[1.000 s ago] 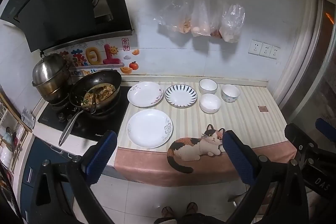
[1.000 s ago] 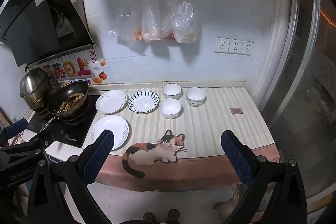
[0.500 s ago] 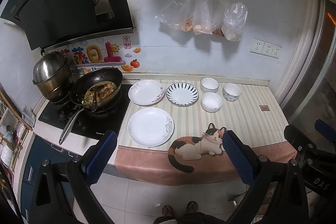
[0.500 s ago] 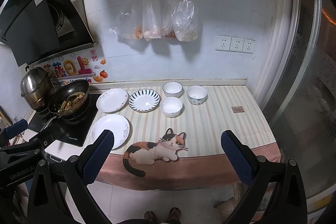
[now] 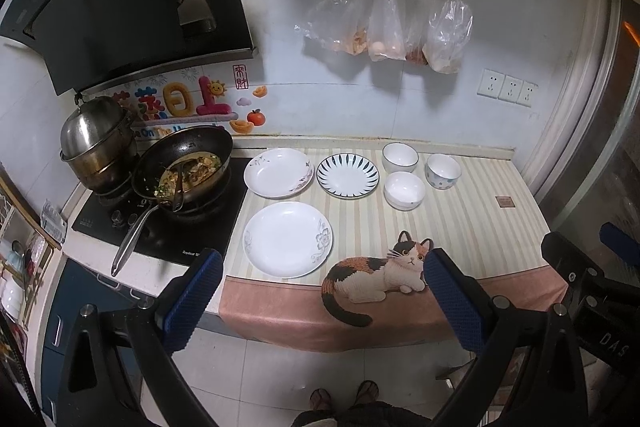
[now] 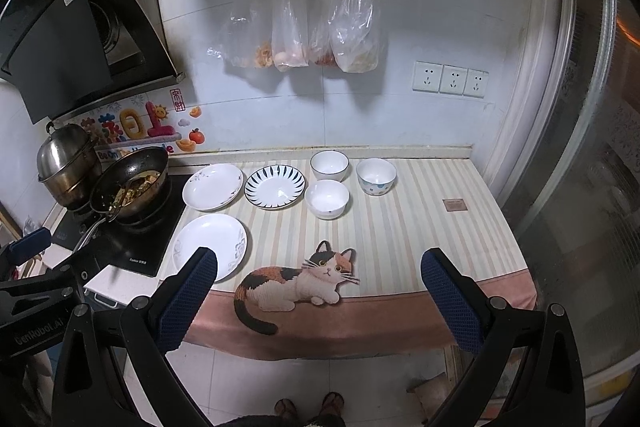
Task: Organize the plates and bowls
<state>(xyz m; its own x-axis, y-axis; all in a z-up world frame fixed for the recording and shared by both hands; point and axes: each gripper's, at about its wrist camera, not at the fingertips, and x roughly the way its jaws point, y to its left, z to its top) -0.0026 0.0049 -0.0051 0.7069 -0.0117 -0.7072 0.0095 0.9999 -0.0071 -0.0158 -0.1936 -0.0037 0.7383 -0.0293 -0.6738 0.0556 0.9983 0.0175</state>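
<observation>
Nothing had been gathered yet, so the step in hand looked like the approach. The left gripper (image 5: 320,283) and right gripper (image 6: 318,277) both stood wide apart and empty, held back over the floor short of the counter (image 5: 460,223). Three plates (image 5: 287,243) lay at centre frame, separate, with three bowls (image 5: 404,189) clustered right of them. The next move probably called for reaching in to stack one plate. The wok (image 5: 184,167) crowded the left; the counter's right side lay open.
</observation>
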